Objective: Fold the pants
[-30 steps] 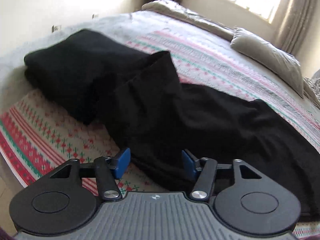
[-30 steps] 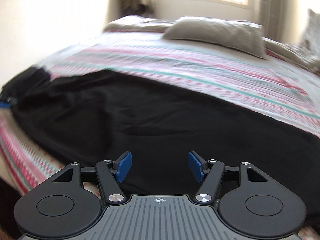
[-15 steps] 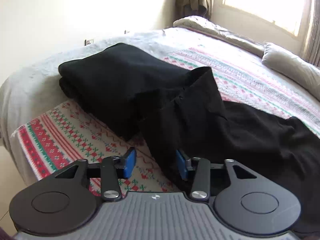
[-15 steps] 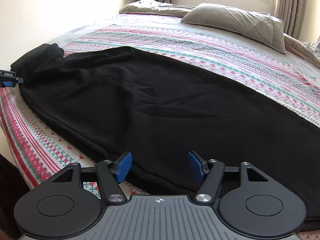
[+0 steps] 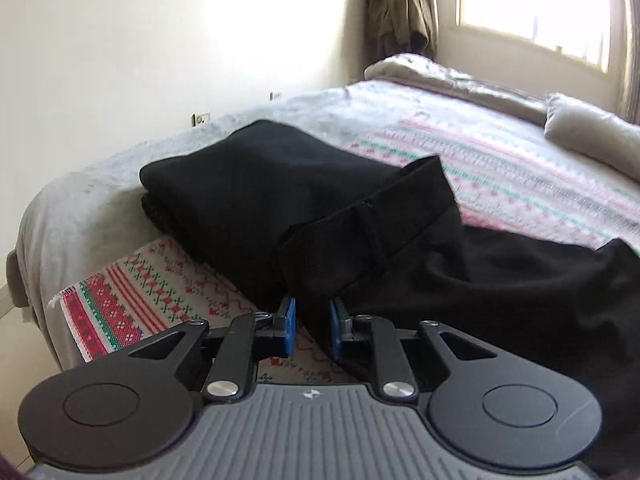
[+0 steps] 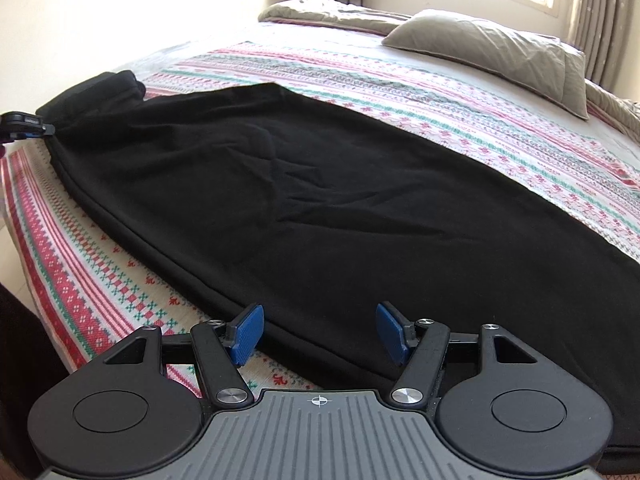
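A wide bed under a striped red, green and white patterned blanket [image 6: 460, 120] stretches ahead of both grippers. Black fabric pants [image 6: 320, 208] lie flat across it, their near hem running between the spread blue pads of the right gripper [image 6: 318, 330], which touch nothing. A folded black garment [image 5: 248, 184] sits ahead-left of the left gripper [image 5: 312, 326], whose jaws have just been closing around the pants' waistband corner [image 5: 360, 252], a narrow gap remaining.

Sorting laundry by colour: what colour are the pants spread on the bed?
Plain black pants, clearest in the right wrist view.
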The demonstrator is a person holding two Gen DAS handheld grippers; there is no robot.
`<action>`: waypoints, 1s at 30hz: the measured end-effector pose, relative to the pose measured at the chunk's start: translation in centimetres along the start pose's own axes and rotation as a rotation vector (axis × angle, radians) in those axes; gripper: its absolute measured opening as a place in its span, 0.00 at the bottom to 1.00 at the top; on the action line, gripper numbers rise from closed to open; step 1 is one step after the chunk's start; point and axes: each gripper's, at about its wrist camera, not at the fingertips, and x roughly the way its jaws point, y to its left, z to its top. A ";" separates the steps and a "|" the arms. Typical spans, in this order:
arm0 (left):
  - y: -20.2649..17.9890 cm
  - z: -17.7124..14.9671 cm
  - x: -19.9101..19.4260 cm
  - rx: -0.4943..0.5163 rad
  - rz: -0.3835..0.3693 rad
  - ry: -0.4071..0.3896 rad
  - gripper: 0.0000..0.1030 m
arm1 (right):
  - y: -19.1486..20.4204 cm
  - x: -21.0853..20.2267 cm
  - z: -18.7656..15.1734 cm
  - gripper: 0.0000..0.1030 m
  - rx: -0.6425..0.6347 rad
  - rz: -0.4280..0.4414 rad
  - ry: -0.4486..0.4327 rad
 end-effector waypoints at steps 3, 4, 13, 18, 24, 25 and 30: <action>-0.5 -0.3 -0.4 0.040 0.023 0.013 0.30 | -0.1 -0.1 -0.1 0.61 -0.009 0.005 0.005; -0.7 -0.4 -1.1 0.044 0.032 -0.006 0.39 | -0.1 -0.1 -0.1 0.61 -0.011 0.004 0.004; -5.0 0.4 -4.6 0.231 -0.169 -0.198 0.70 | -1.4 -0.2 0.1 0.61 0.071 -0.027 -0.013; -9.7 2.4 -1.3 0.378 -0.383 -0.090 0.44 | -1.7 0.8 0.5 0.61 0.102 -0.050 0.002; -13.5 4.2 3.8 0.478 -0.512 0.025 0.28 | -1.8 1.7 0.5 0.61 0.114 -0.069 0.031; -14.0 4.5 5.2 0.511 -0.529 0.083 0.28 | -1.9 1.9 0.5 0.61 0.114 -0.069 0.036; -13.9 5.4 8.7 0.496 -0.457 0.081 0.29 | -2.4 2.2 0.5 0.62 0.116 -0.071 0.040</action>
